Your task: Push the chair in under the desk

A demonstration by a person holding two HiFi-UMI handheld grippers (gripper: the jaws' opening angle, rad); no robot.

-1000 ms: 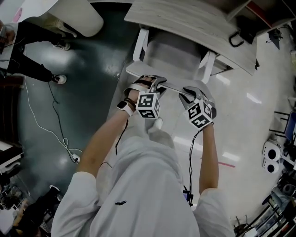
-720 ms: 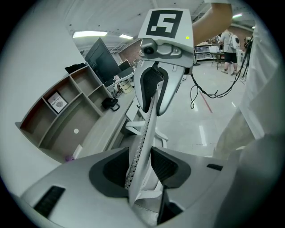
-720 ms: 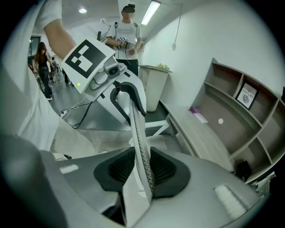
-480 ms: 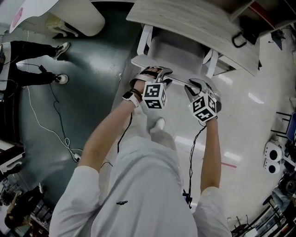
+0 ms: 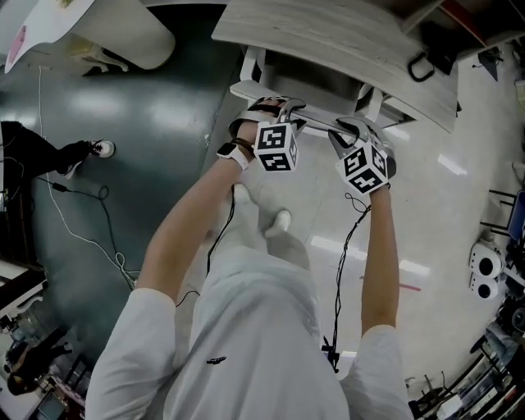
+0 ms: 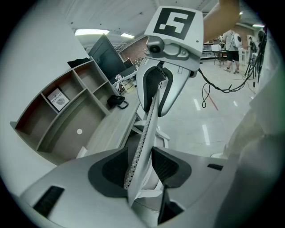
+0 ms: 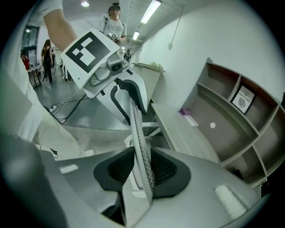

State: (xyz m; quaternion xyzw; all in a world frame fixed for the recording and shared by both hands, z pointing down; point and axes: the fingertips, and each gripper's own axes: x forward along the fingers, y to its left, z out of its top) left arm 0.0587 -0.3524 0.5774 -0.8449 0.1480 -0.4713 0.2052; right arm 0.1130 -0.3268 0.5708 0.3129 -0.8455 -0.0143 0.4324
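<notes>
The chair [image 5: 246, 87] is sitting mostly tucked under the desk [image 5: 328, 41]. The left gripper [image 6: 140, 167] is pinching its backrest's [image 5: 316, 125] top edge while its jaws are opening. The right gripper [image 7: 142, 171] is clamping the same edge between part-open jaws.

Place: open-plan office or lab hall
Furniture: pale wood-grain desk [image 5: 344, 49], open grey-brown cubby shelves [image 6: 67, 116], dark flat monitor [image 6: 107, 55]
Floor: glossy pale floor [image 5: 443, 197]
Ceiling: long strip lights [image 7: 149, 11]

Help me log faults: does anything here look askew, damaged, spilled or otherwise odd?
Nothing stands out. The chair stands upright, partly under the desk, with no visible damage, and nothing is spilled on the floor.
</notes>
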